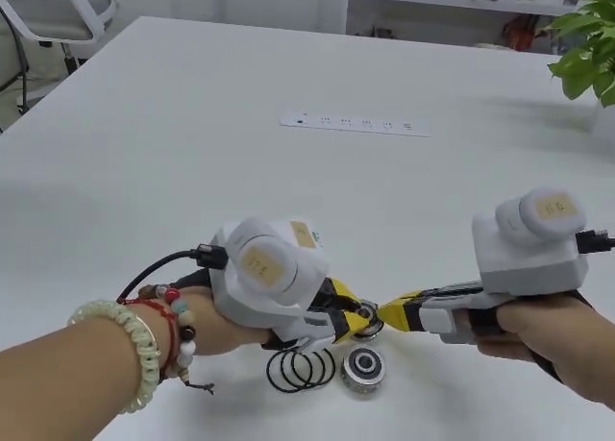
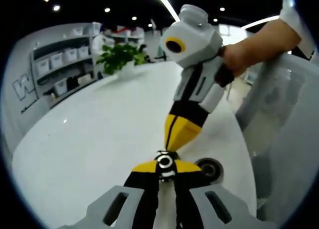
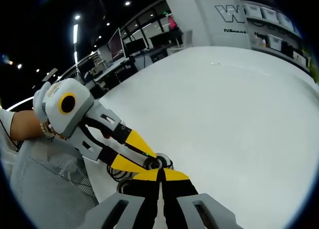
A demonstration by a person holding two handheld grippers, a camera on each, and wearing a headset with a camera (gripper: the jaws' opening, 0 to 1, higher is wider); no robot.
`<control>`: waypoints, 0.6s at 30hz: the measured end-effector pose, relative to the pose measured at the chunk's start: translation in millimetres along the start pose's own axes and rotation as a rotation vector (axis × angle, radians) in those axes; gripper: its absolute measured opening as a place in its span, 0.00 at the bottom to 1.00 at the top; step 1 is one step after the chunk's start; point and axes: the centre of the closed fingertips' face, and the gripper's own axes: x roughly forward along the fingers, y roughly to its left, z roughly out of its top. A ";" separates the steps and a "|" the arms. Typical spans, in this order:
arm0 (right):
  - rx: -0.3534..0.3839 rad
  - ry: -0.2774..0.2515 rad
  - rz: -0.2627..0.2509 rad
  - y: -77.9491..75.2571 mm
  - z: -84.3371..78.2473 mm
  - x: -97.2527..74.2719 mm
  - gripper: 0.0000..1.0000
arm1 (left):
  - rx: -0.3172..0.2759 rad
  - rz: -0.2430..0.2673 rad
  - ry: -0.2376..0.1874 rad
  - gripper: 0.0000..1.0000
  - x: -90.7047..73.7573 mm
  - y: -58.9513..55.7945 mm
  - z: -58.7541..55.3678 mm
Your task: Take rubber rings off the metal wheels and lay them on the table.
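Closest to the lens: beaded bracelets [image 1: 144, 350] on the left wrist, with the left hand [image 1: 207, 328] wrapped round the left hand-held gripper [image 1: 356, 316]. Clamped by its yellow-and-black jaws on a small metal wheel [image 2: 165, 163], held above the bench [image 1: 192, 153]. Met tip to tip by the right hand-held gripper [image 1: 387, 316], carried in the right hand [image 1: 548, 330]; jaws pressed together, tips against the wheel's rim; cannot tell whether pinching a ring there.

Just below the held wheel, lying flat on the white bench: a second metal wheel [image 1: 364, 367], and just beside it on the left a cluster of loose black rubber rings [image 1: 301, 369], overlapping one another. Farther along the bench, well apart from the work, a white power strip [image 1: 354, 124].

Beyond the far edge: a leafy green plant [image 1: 588, 52] at right, a white chair [image 1: 58, 9] at left. Along one wall, shelving with white storage bins [image 2: 65, 57]. Overhead, strip lights [image 2: 167, 7] on a dark ceiling.
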 end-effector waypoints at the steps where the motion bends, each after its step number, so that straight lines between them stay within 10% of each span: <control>1: 0.000 0.000 0.000 0.3 0.2 0.0 0.00 | -0.001 0.000 -0.001 0.11 0.0 0.1 0.0; 4: 0.000 -0.003 0.005 1.4 0.9 0.1 0.00 | -0.002 0.001 -0.001 0.11 0.1 0.3 -0.1; 6: 0.127 -0.201 0.237 41.4 39.6 -6.6 0.00 | -0.007 0.006 -0.008 0.11 1.5 0.7 0.8; 10: -0.033 -0.220 0.055 27.2 59.2 -5.5 0.00 | -0.003 0.012 -0.008 0.11 4.0 0.6 2.4; 18: -0.088 -0.013 -0.086 -20.5 5.1 -10.7 0.00 | -0.002 0.012 -0.009 0.11 3.8 0.3 2.4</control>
